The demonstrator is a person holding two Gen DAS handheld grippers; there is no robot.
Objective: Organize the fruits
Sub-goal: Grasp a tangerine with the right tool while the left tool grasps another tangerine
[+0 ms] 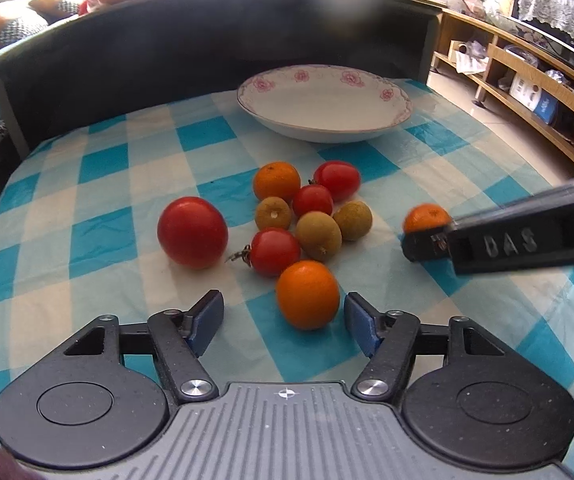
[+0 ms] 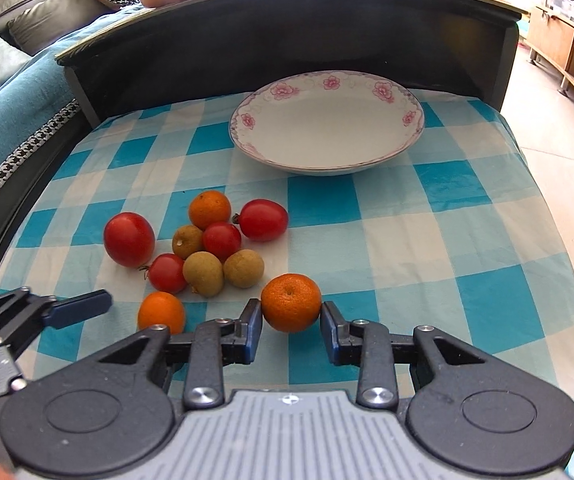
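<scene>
On the blue-checked cloth lies a cluster of fruit: a big tomato [image 1: 193,232] [image 2: 129,239], several cherry tomatoes, longans and small oranges. My left gripper [image 1: 283,314] is open around the nearest orange [image 1: 308,295] [image 2: 161,312], which sits close to the right pad with a gap at the left pad. My right gripper [image 2: 291,322] is shut on a mandarin [image 2: 292,302] [image 1: 427,218], both pads pressing its sides just above the cloth. A white flowered plate [image 1: 323,108] [image 2: 327,136] stands empty behind the fruit.
A dark curved backboard [image 2: 287,28] walls off the table's far side, with more fruit on the ledge above it. A sofa [image 2: 15,92] lies to the left. Wooden shelves [image 1: 527,92] and floor are to the right, past the cloth's edge.
</scene>
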